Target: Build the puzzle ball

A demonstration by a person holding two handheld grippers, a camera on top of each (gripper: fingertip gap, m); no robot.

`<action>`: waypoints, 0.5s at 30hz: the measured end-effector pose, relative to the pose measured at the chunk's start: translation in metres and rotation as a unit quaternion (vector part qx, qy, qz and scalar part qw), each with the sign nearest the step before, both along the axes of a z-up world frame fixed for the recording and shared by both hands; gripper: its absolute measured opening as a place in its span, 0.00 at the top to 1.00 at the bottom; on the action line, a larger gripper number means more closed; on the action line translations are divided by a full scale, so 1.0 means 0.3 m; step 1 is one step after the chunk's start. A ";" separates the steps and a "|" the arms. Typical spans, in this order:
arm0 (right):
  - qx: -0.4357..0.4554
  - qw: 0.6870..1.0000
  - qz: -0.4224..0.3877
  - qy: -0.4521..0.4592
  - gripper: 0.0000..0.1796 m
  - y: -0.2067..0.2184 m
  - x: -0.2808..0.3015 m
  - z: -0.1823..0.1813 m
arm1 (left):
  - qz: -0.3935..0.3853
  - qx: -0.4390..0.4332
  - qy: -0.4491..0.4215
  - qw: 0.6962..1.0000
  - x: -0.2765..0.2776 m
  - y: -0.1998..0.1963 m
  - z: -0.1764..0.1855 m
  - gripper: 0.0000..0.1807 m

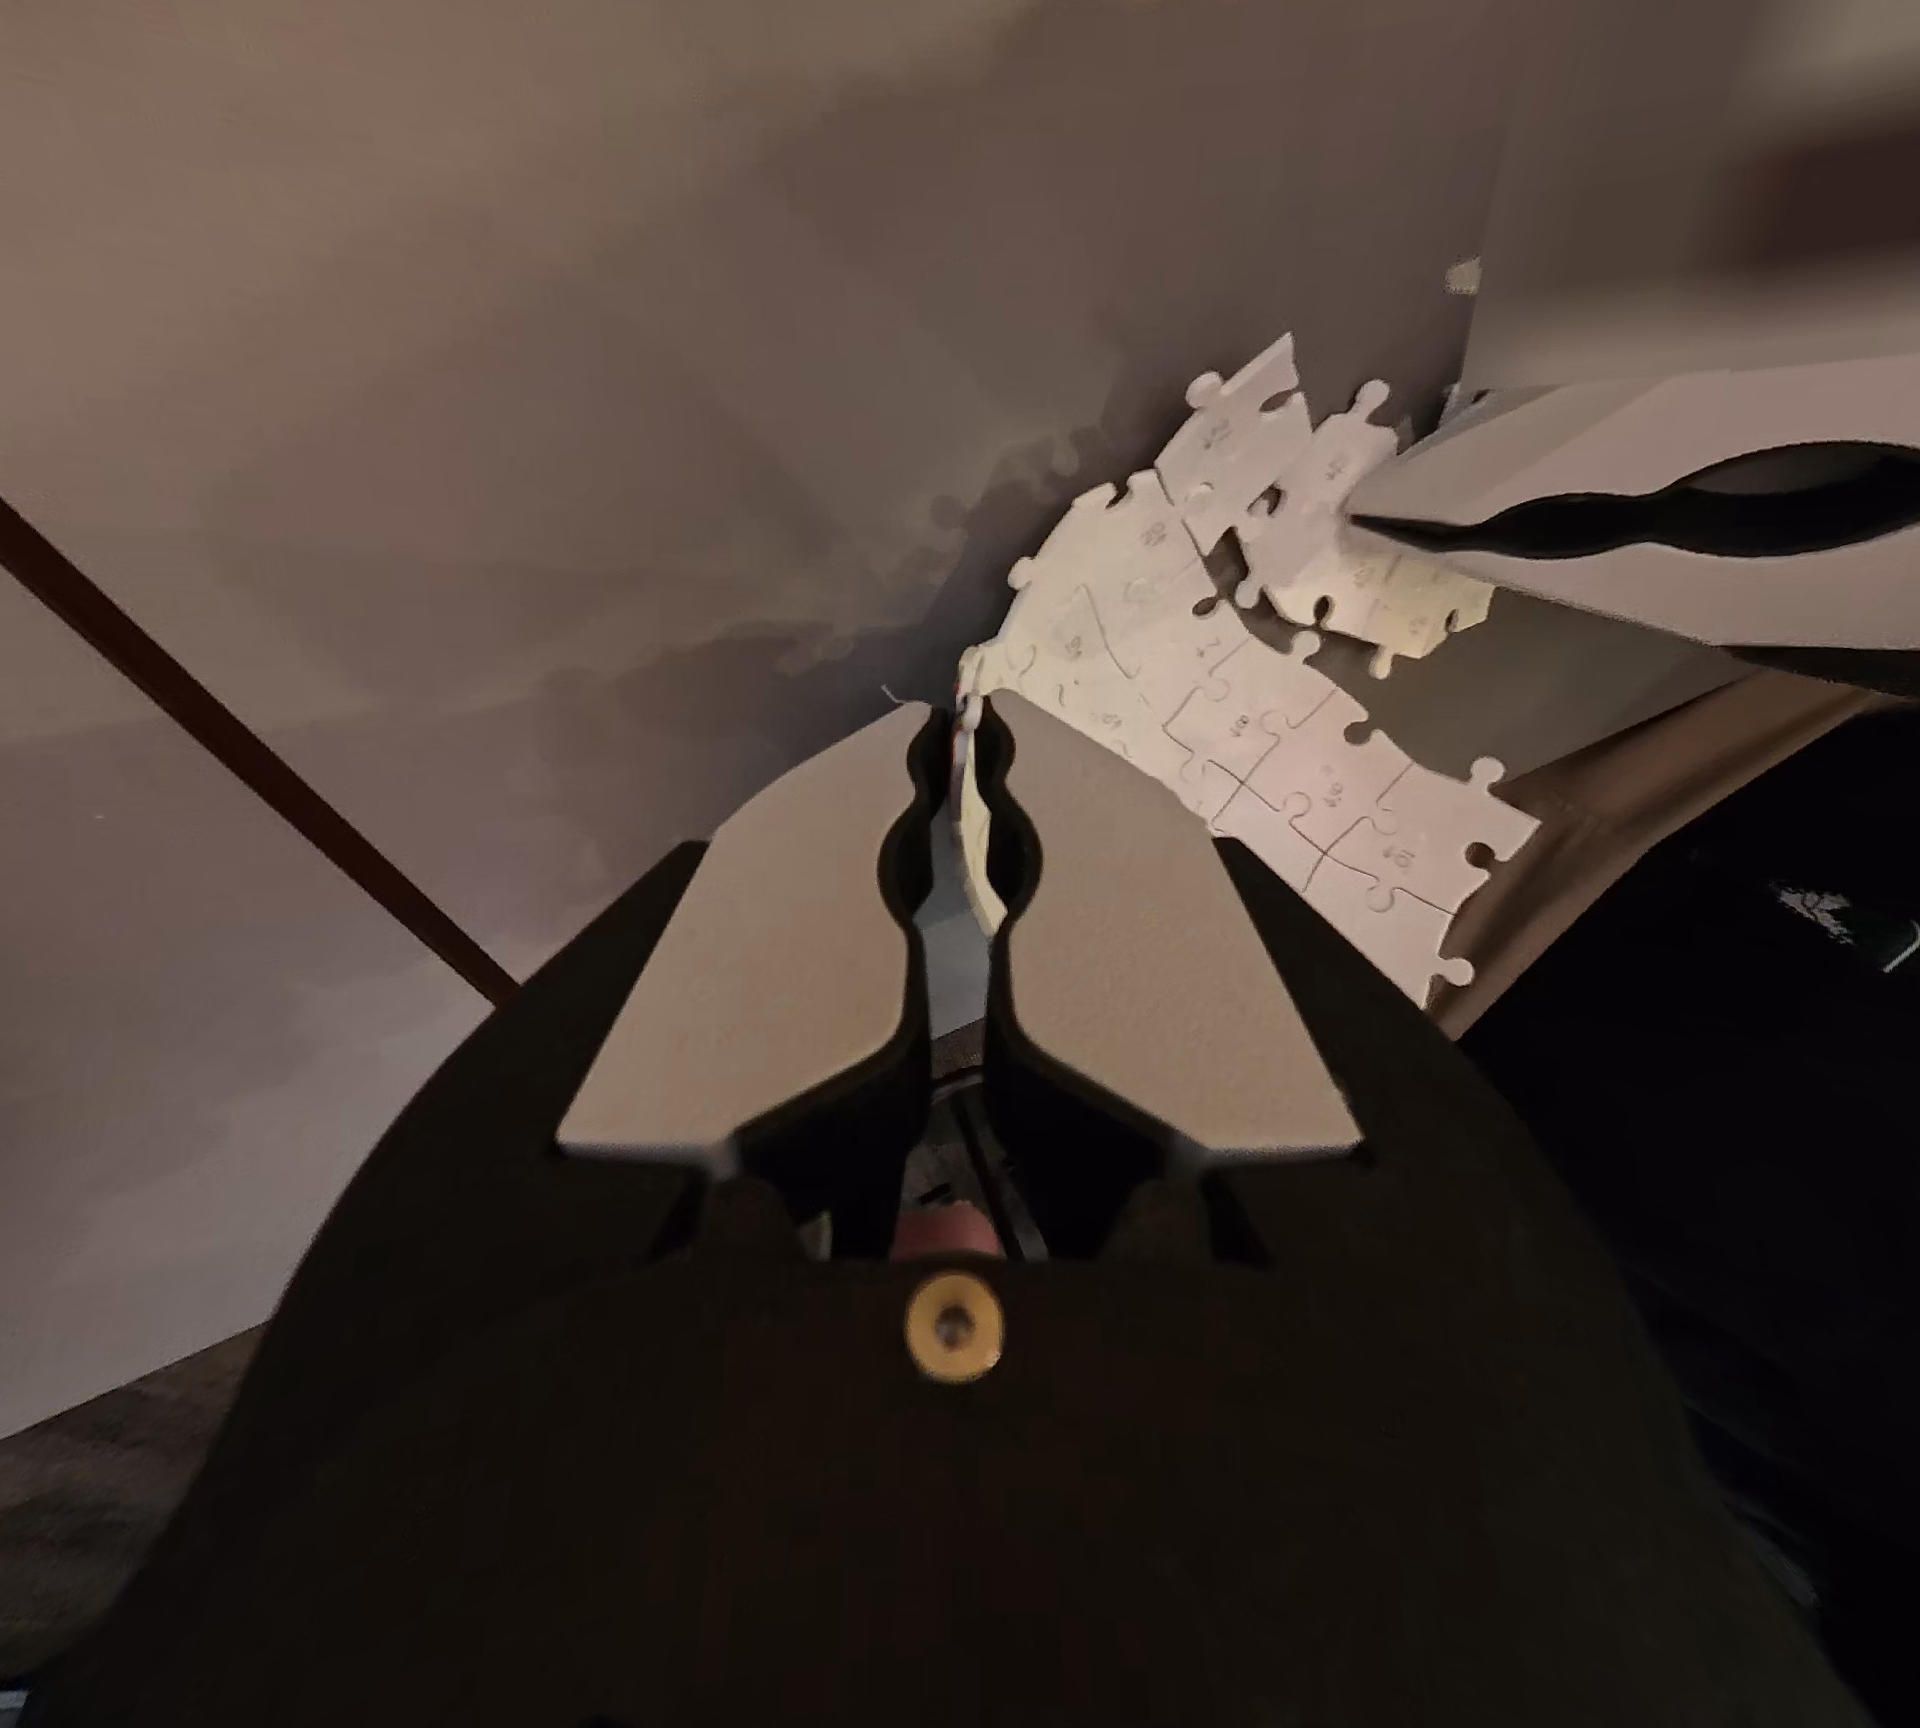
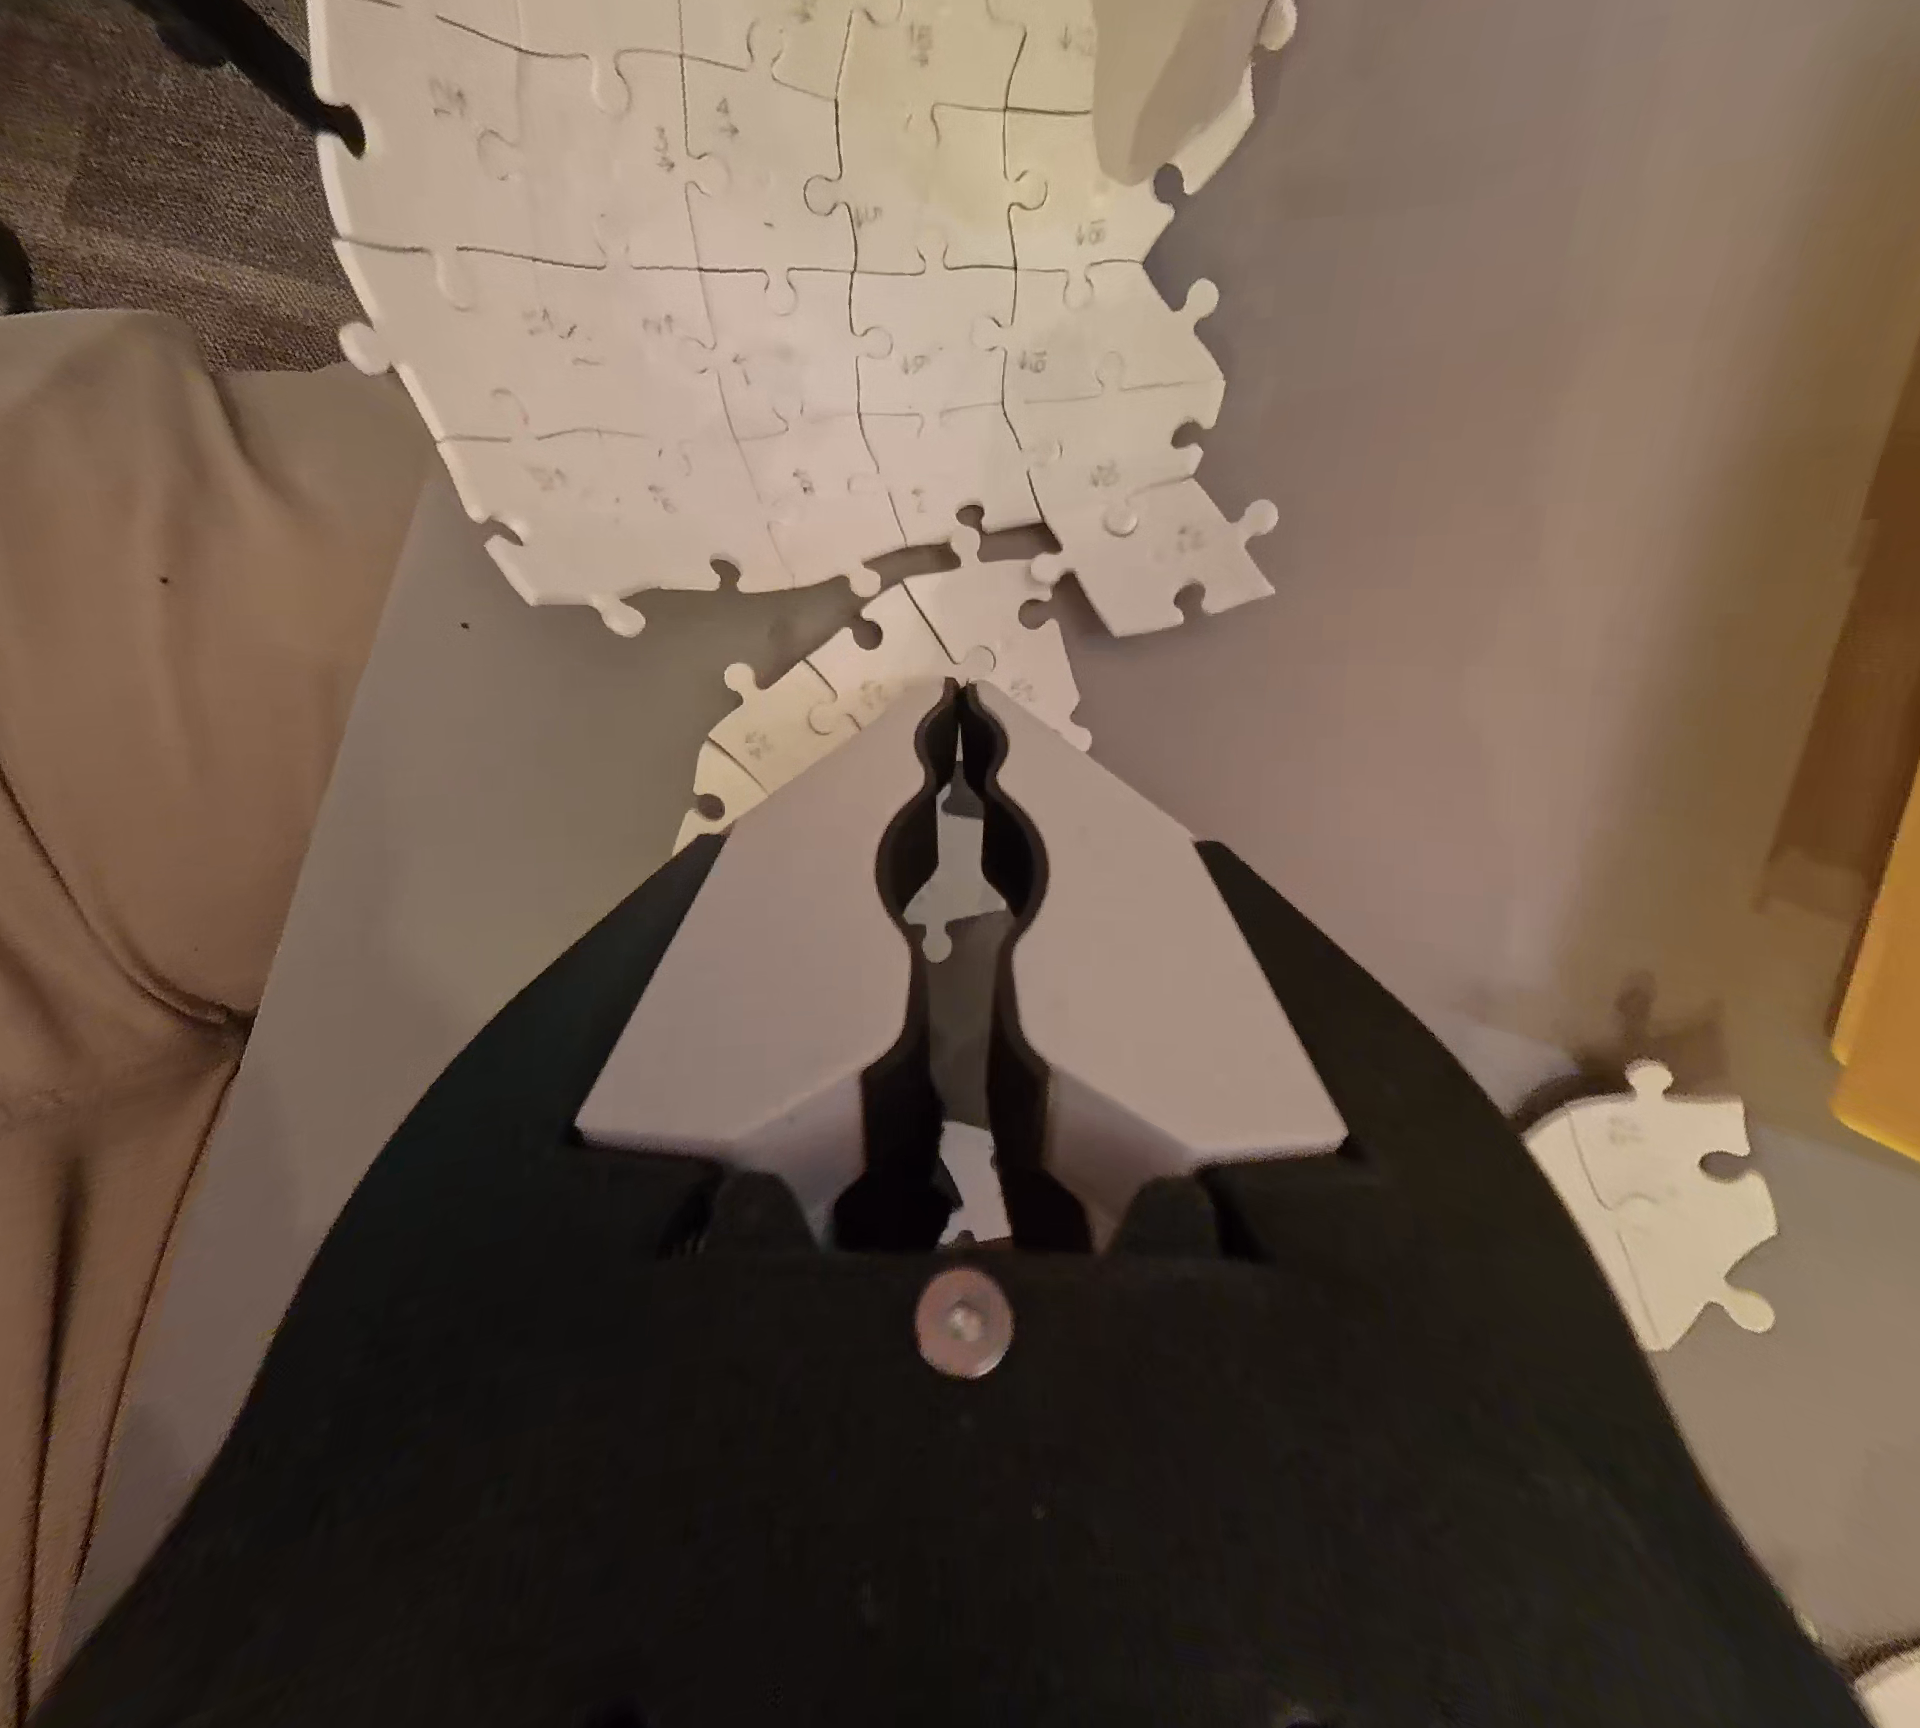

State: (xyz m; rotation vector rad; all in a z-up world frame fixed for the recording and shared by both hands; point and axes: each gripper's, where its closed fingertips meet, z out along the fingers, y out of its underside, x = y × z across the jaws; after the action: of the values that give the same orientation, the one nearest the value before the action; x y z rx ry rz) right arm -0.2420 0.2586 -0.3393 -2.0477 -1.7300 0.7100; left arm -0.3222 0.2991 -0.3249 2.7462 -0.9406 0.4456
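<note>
A large curved white shell of joined puzzle pieces (image 2: 779, 276) hangs above the grey table. My left gripper (image 1: 971, 722) is shut on the shell's edge (image 1: 1278, 743). One of its fingers (image 2: 1132, 37) shows at the top of the right wrist view. My right gripper (image 2: 961, 691) is shut on a short curved strip of joined pieces (image 2: 790, 722). The strip's upper tabs lie right against the shell's lower edge. In the left wrist view the right gripper (image 1: 1361, 520) comes in from the right with the strip (image 1: 1340, 577) beside the shell.
A small cluster of joined loose pieces (image 2: 1652, 1200) lies on the grey table (image 2: 1455, 535) at lower right. A yellow object (image 2: 1881, 1003) stands at the right edge. Beige fabric (image 2: 156, 743) fills the left side. A dark line (image 1: 260, 753) crosses the pale surface in the left wrist view. There is about 10 cm between the tips of the two grippers.
</note>
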 end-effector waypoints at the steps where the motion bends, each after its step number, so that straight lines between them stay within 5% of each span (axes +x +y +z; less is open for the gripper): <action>1: 0.002 1.000 0.001 0.000 1.00 -0.001 -0.003 -0.001 | -0.001 0.000 0.000 1.000 0.003 0.000 0.001 0.98; 15: 0.023 1.000 -0.014 -0.005 1.00 -0.003 -0.019 -0.001 | -0.007 0.002 0.010 1.000 0.010 -0.006 0.002 0.98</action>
State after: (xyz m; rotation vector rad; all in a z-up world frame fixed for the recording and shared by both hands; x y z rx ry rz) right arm -0.2477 0.2578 -0.3396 -2.0439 -1.7051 0.6472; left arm -0.3191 0.2971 -0.3244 2.7406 -0.9556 0.4145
